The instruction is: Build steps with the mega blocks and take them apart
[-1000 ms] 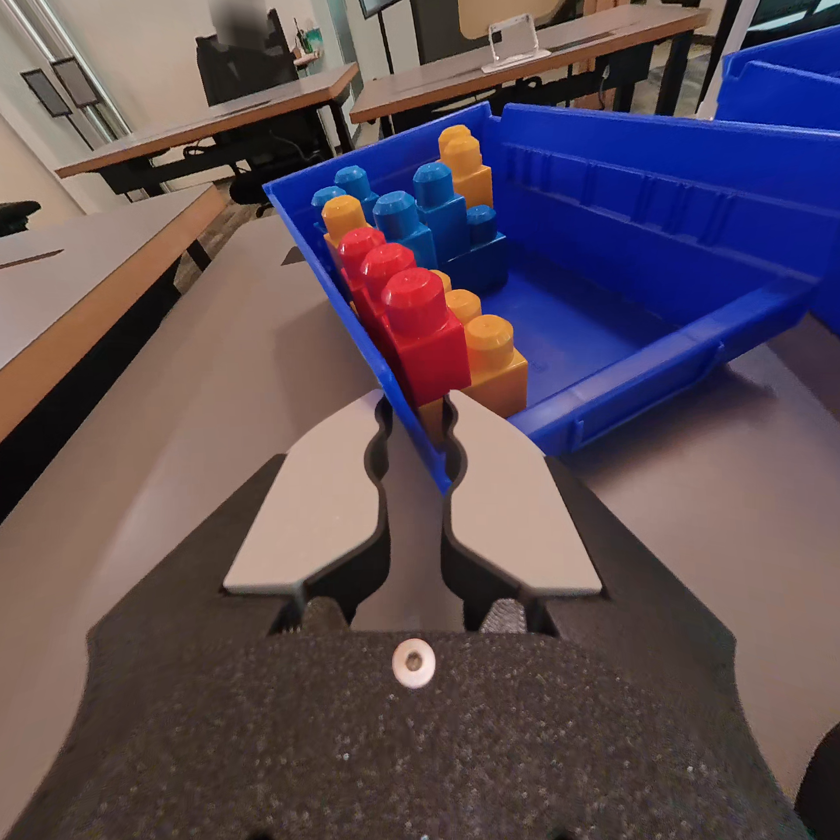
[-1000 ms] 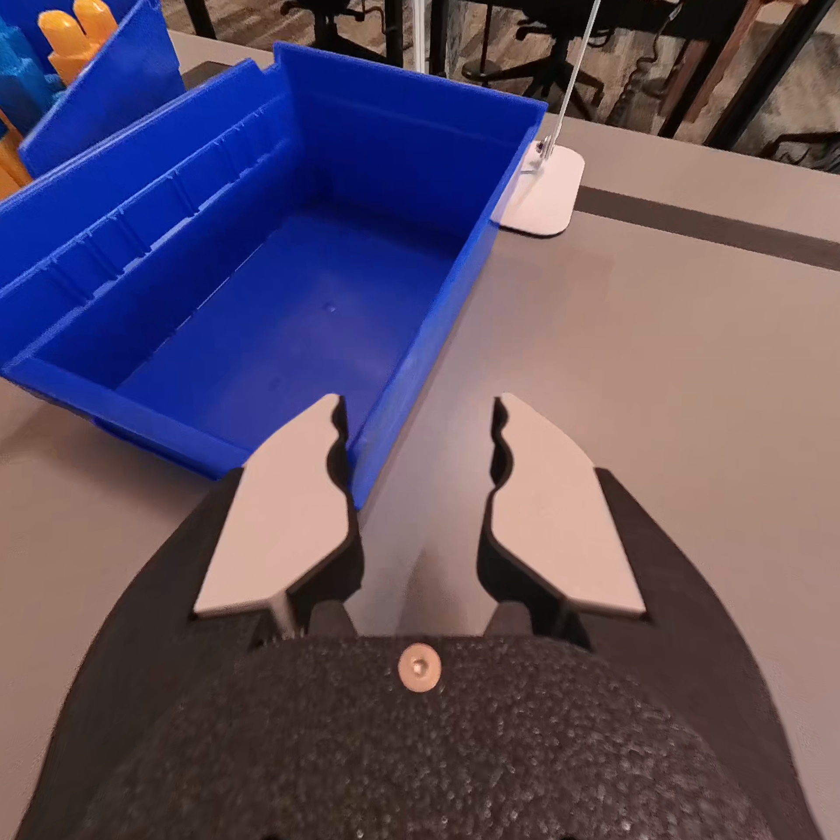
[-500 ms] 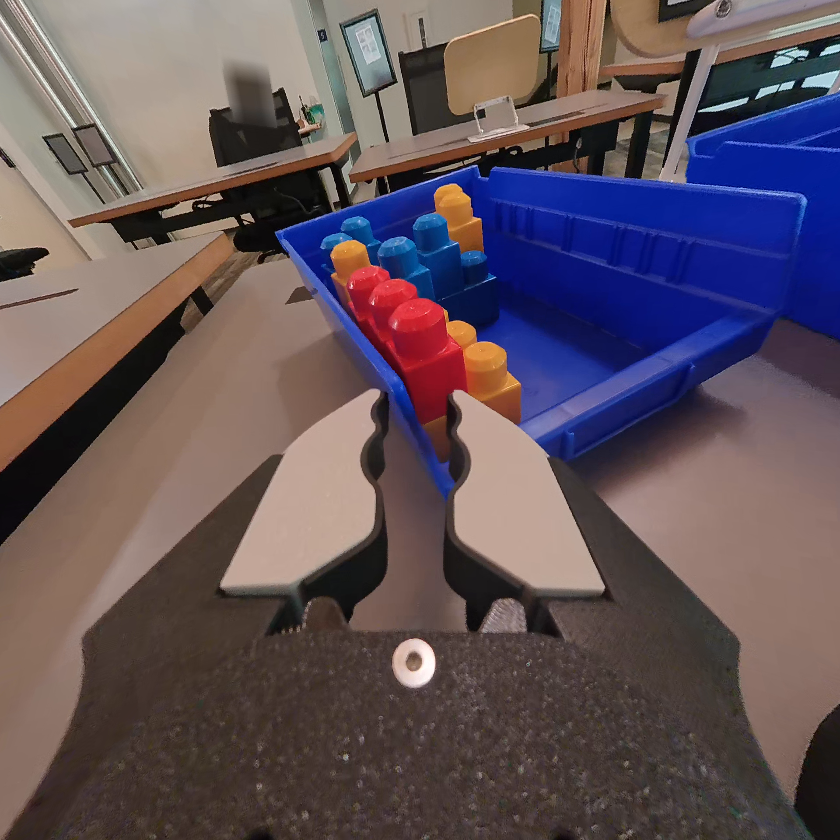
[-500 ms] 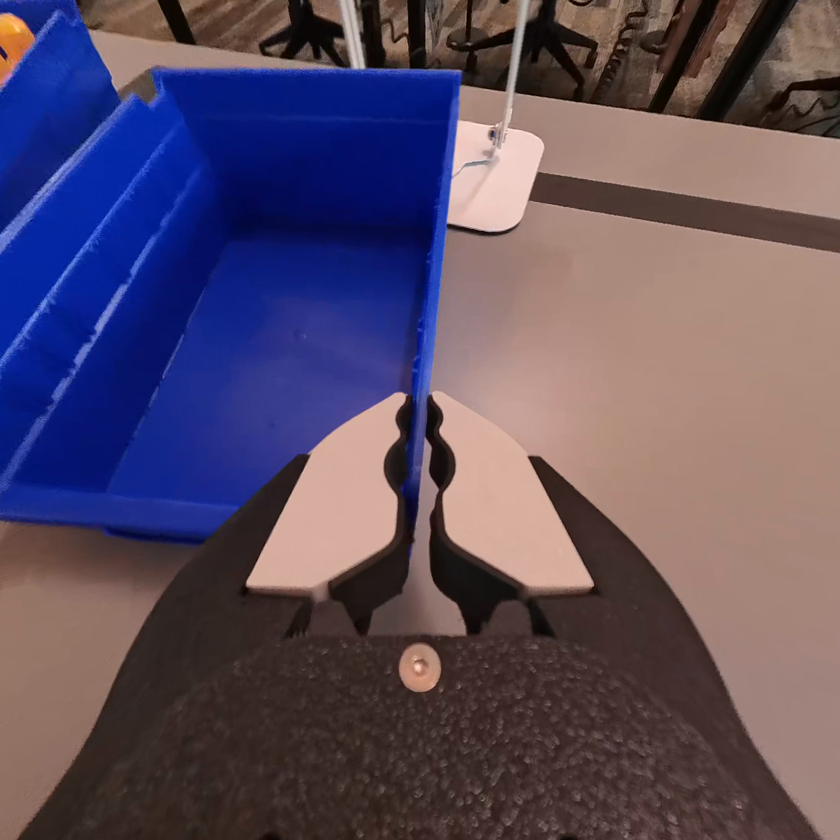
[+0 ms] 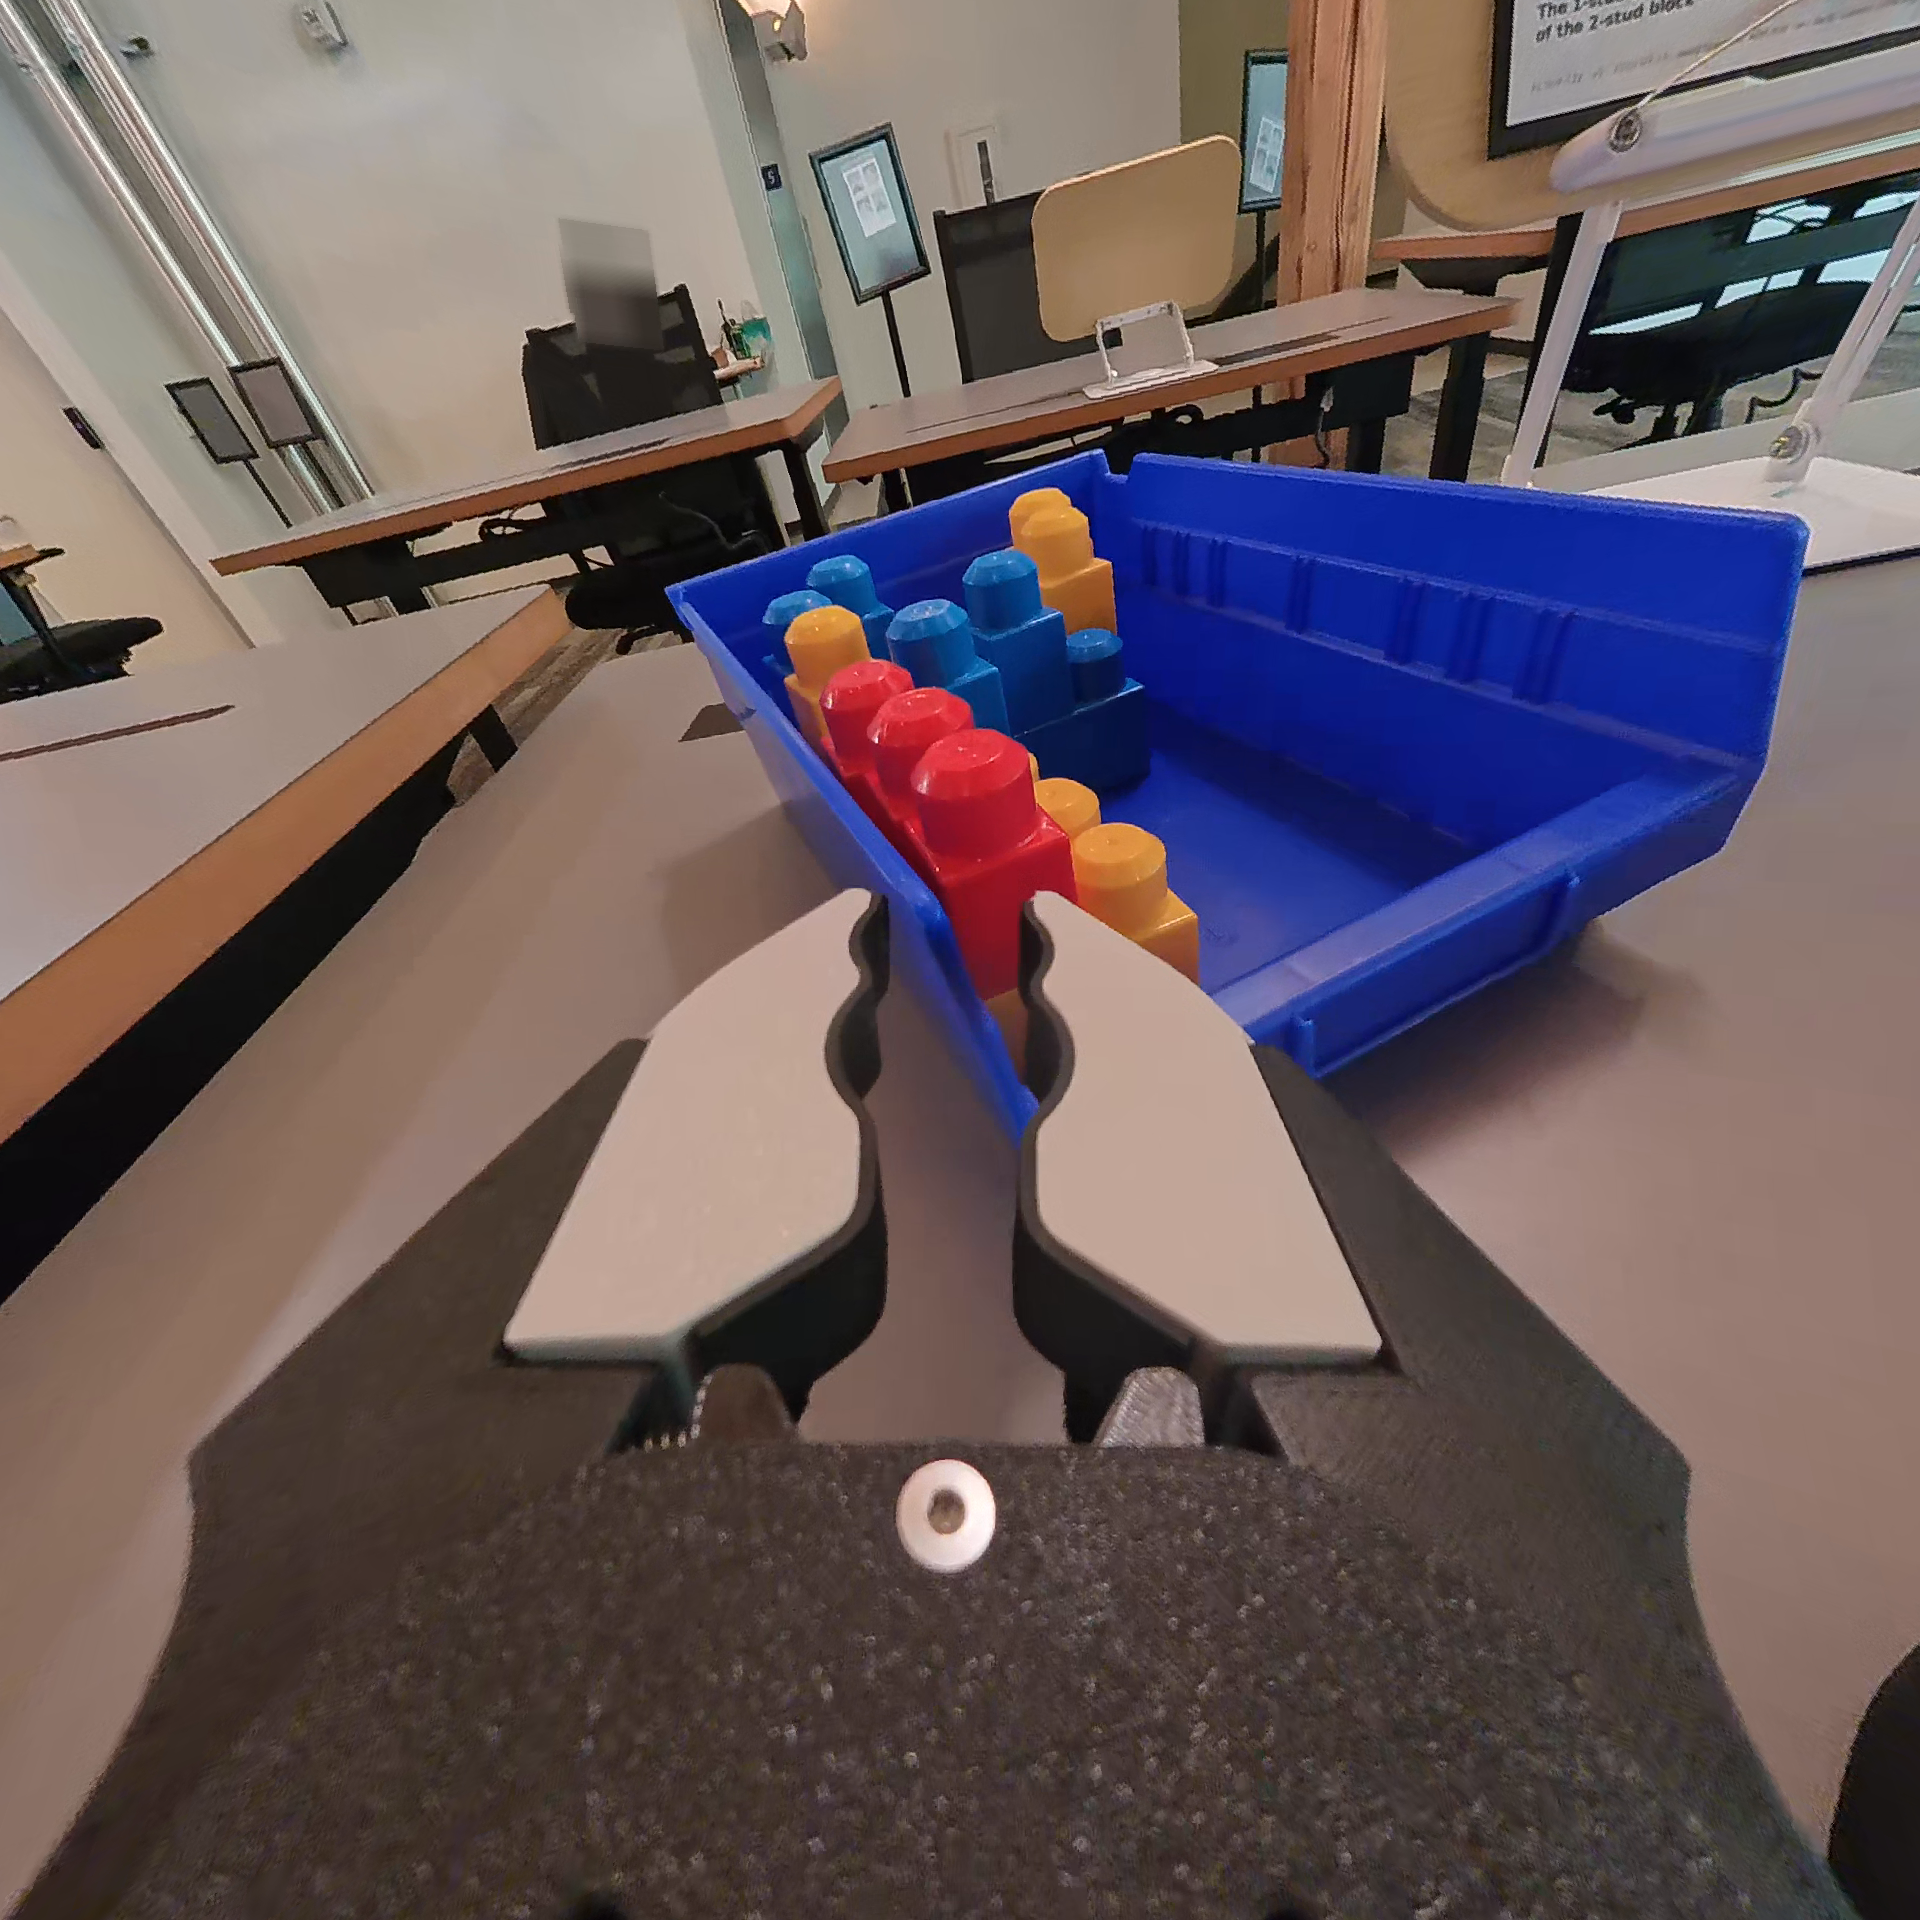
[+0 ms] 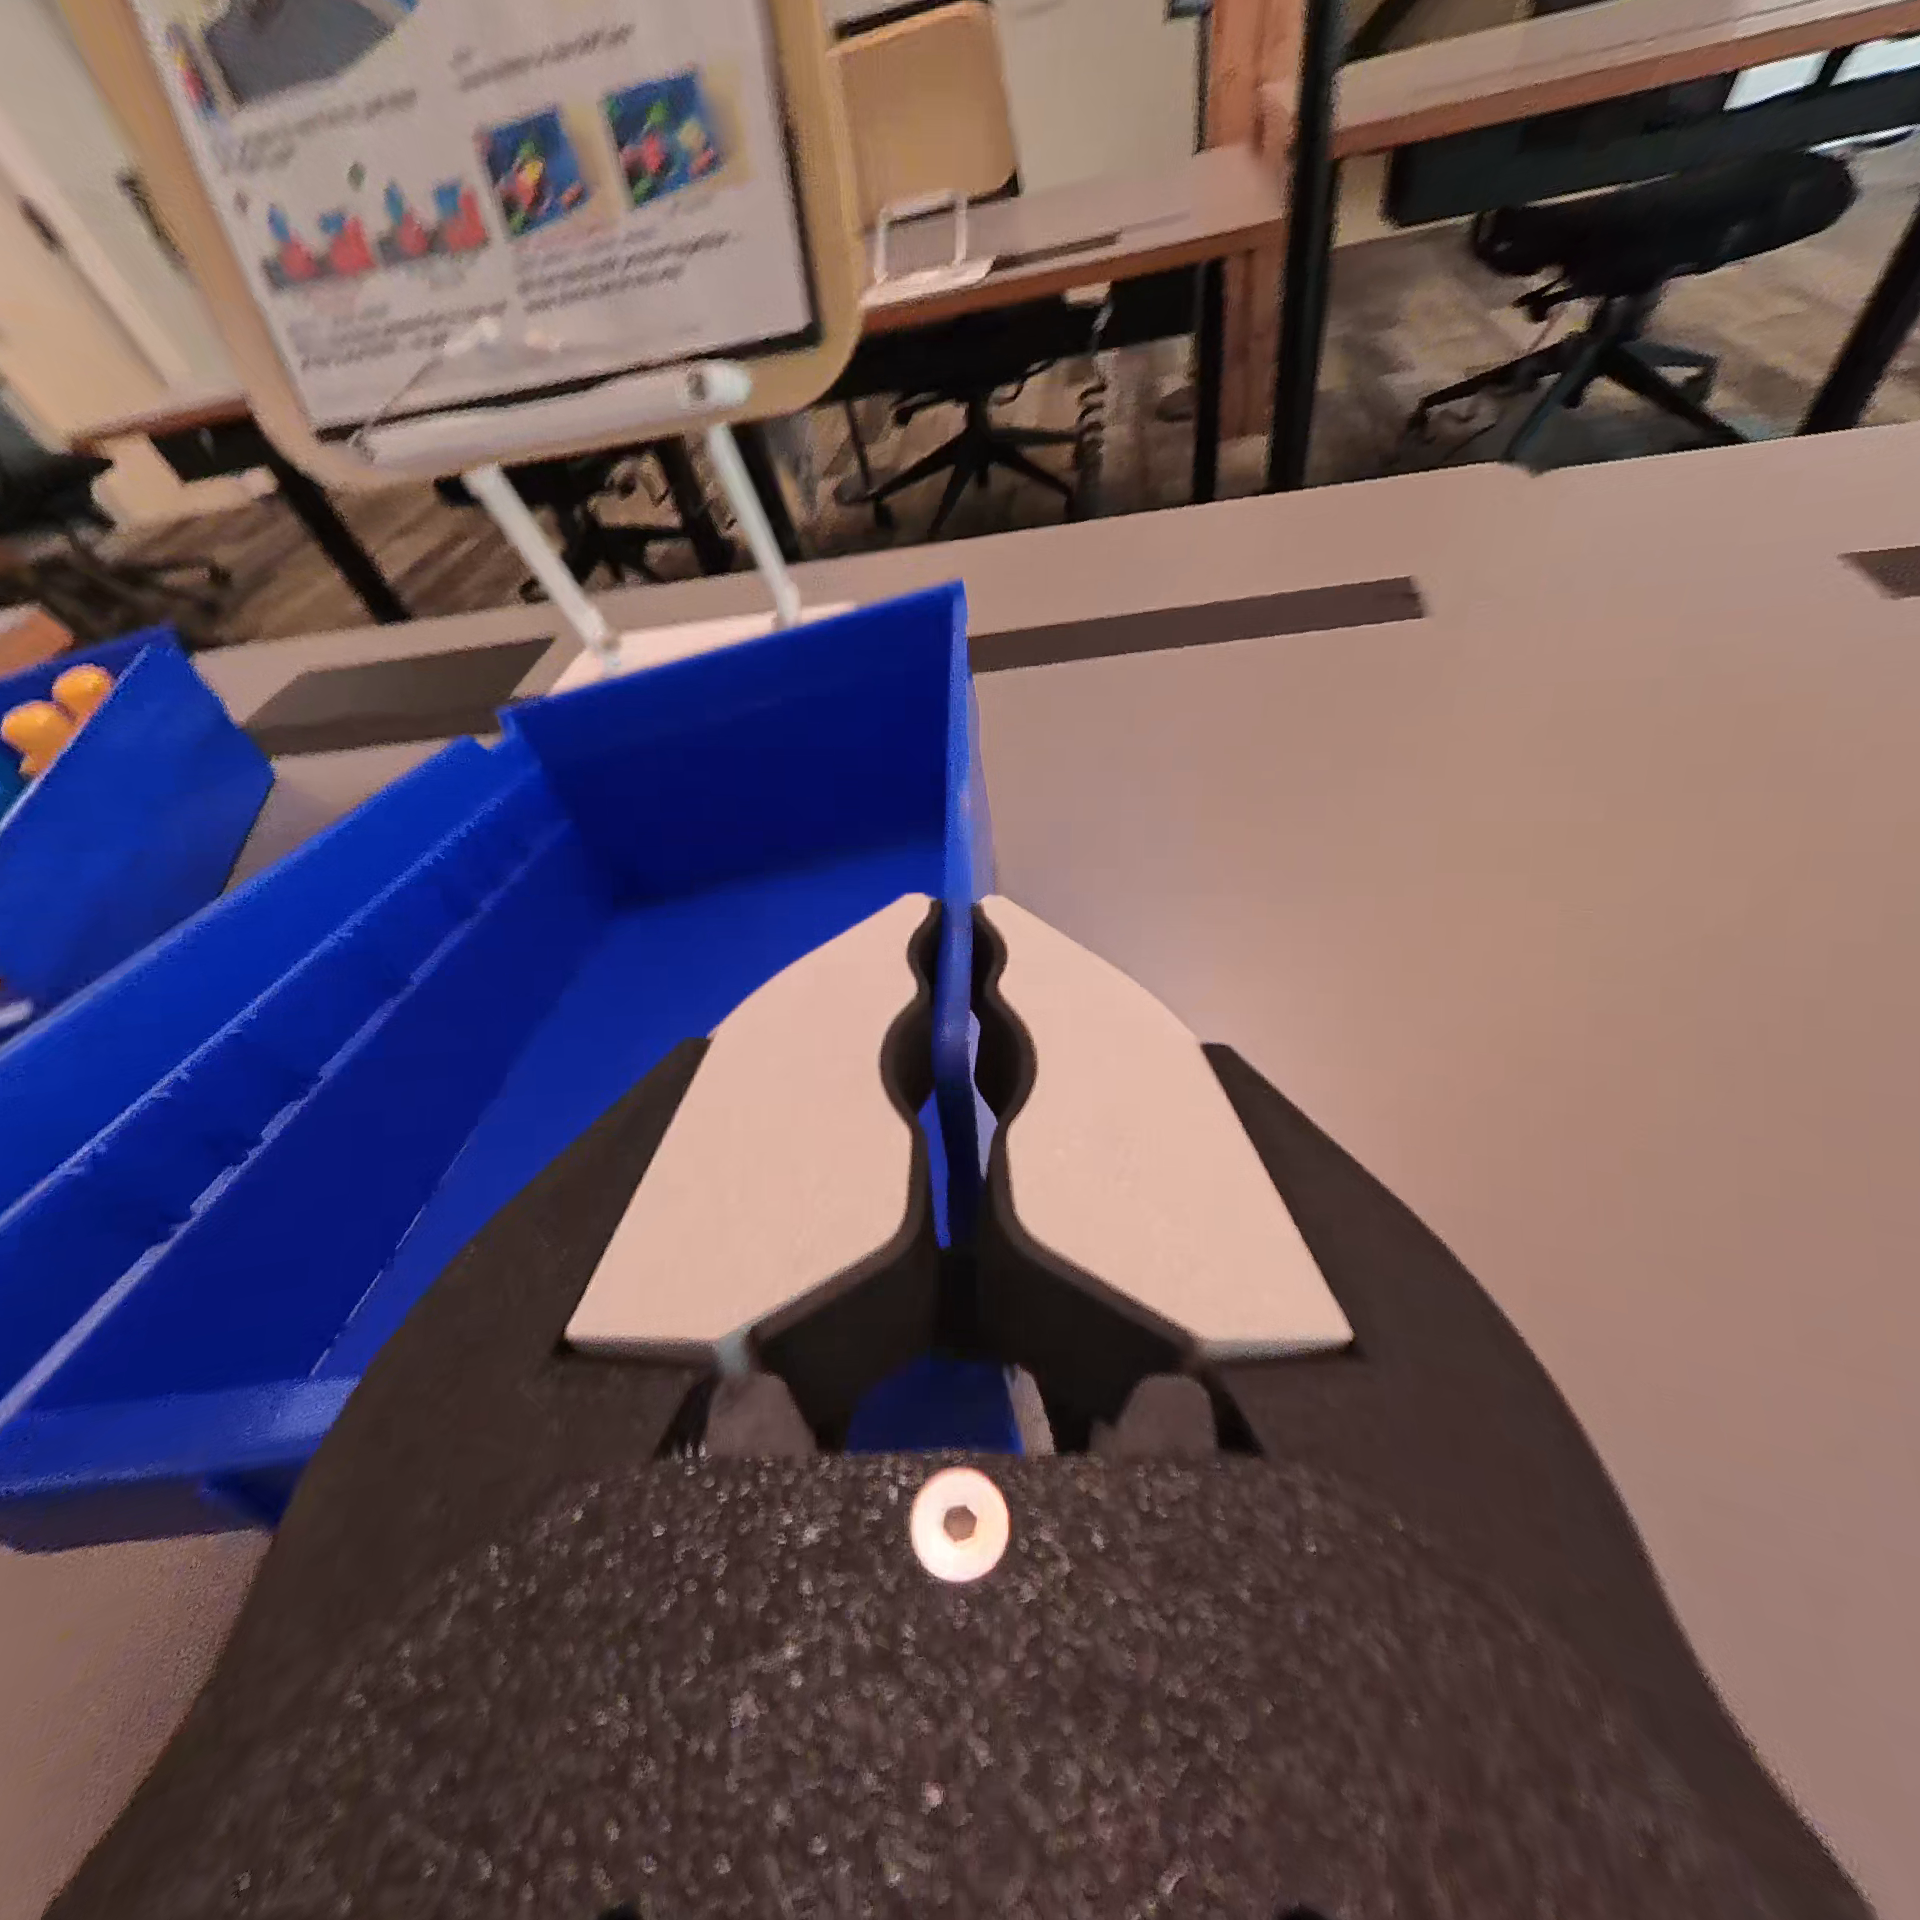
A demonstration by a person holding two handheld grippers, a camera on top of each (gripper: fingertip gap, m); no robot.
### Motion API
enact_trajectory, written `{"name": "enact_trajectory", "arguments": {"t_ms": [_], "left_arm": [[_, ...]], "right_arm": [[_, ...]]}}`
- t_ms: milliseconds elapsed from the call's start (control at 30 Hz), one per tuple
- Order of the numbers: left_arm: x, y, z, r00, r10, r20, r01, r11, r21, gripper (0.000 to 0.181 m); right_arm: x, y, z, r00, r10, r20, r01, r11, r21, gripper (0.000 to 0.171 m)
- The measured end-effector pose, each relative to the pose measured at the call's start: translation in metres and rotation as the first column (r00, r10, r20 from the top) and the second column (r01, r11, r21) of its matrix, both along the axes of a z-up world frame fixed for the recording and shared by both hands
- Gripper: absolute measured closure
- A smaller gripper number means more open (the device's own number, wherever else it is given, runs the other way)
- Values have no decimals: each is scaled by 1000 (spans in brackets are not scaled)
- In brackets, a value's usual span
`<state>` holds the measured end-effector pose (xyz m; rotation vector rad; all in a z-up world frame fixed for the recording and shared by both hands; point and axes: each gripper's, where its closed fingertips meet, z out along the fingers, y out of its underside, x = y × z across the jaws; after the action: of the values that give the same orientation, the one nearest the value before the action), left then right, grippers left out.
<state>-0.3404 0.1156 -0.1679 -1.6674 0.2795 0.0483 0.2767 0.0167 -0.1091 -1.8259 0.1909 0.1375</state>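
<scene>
My left gripper (image 5: 951, 914) straddles the near left wall of a blue bin (image 5: 1455, 644): one finger is outside it, the other inside against a red block stack (image 5: 977, 800). Its jaws are shut on the wall and the stack. Orange blocks (image 5: 1127, 873) and blue blocks (image 5: 997, 634) also stand in the bin's left half. My right gripper (image 6: 956, 914) is shut on the right wall of a second, empty blue bin (image 6: 748, 769). The bin with blocks shows at the far left of the right wrist view (image 6: 125, 800).
Both bins rest on a grey table (image 5: 1662, 1143). A white stand base (image 5: 1849, 509) sits behind the bins and carries a poster board (image 6: 499, 187). A dark slot (image 6: 1195, 623) crosses the table. Another desk (image 5: 208, 790) lies to the left across a gap. The grippers' ends are close to 60 cm from one another.
My right gripper was open beside the empty bin's wall and has shut on it. Both views have tilted up. The left gripper has kept its hold; the empty bin has left its view.
</scene>
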Motion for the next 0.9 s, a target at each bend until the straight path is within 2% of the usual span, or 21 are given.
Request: {"name": "enact_trajectory", "arguments": {"t_ms": [300, 400, 533, 600, 733, 900], "left_arm": [[1, 0, -1, 1000, 0, -6, 0, 1000, 0, 158], [0, 1, -2, 1000, -1, -5, 1, 1000, -5, 158], [0, 2, -3, 1000, -4, -3, 4, 1000, -8, 158], [0, 1, -4, 1000, -4, -2, 4, 1000, -9, 158], [0, 2, -5, 1000, -6, -2, 6, 1000, -13, 159], [1, 2, -7, 1000, -12, -15, 12, 1000, -24, 161]], "right_arm": [[97, -14, 15, 956, -295, -2, 293, 949, 120, 168], [128, -13, 8, 919, -391, -53, 395, 909, 135, 168], [158, -4, -17, 872, -489, -33, 490, 867, 91, 168], [163, 2, -31, 866, -497, -56, 500, 864, 65, 168], [162, 14, -64, 869, -495, -4, 495, 869, -5, 167], [151, 20, -64, 884, -466, 34, 466, 885, 4, 168]]}}
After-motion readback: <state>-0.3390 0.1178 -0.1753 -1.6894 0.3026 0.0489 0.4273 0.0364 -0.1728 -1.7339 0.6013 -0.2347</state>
